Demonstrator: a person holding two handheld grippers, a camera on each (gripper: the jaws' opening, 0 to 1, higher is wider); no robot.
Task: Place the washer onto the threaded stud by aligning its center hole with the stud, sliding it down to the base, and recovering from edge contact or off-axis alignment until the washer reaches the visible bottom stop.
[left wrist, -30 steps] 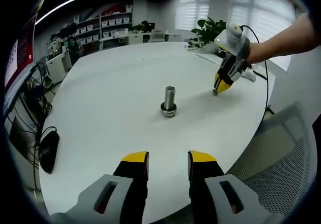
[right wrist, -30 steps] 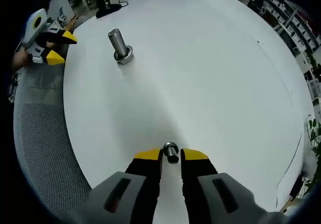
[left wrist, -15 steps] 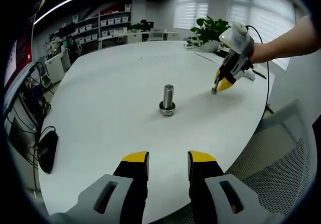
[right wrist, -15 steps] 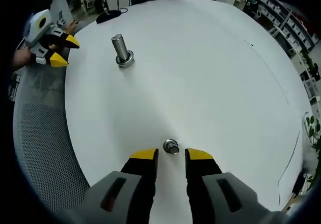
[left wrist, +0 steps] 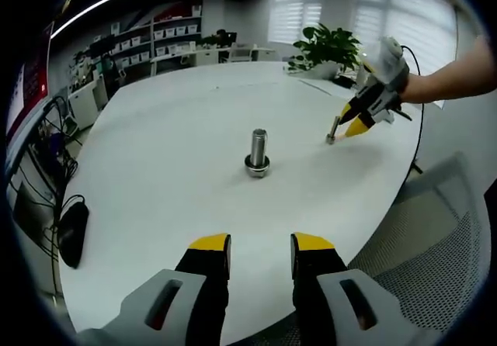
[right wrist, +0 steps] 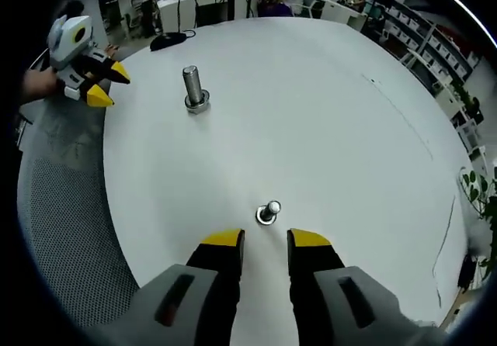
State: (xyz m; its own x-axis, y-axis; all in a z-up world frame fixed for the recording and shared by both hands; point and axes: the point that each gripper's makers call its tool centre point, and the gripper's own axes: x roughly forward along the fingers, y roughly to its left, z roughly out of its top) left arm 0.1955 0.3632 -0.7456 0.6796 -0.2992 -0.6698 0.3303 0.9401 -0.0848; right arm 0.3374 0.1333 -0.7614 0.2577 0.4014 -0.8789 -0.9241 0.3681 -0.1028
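Right gripper is held open and empty, just behind a small threaded stud standing on the white table. Left gripper is likewise open and empty. A washer seen at the stud base is judged thin, rigid and slippery; its rim should be gripped.

No readable text, labels, brands or numbers anywhere in either view.

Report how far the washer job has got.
Done, apparently: a washer rings the base of the small stud. In hand: nothing; the right gripper is open just short of it, the left gripper open too. Left: confirming it sits flat.
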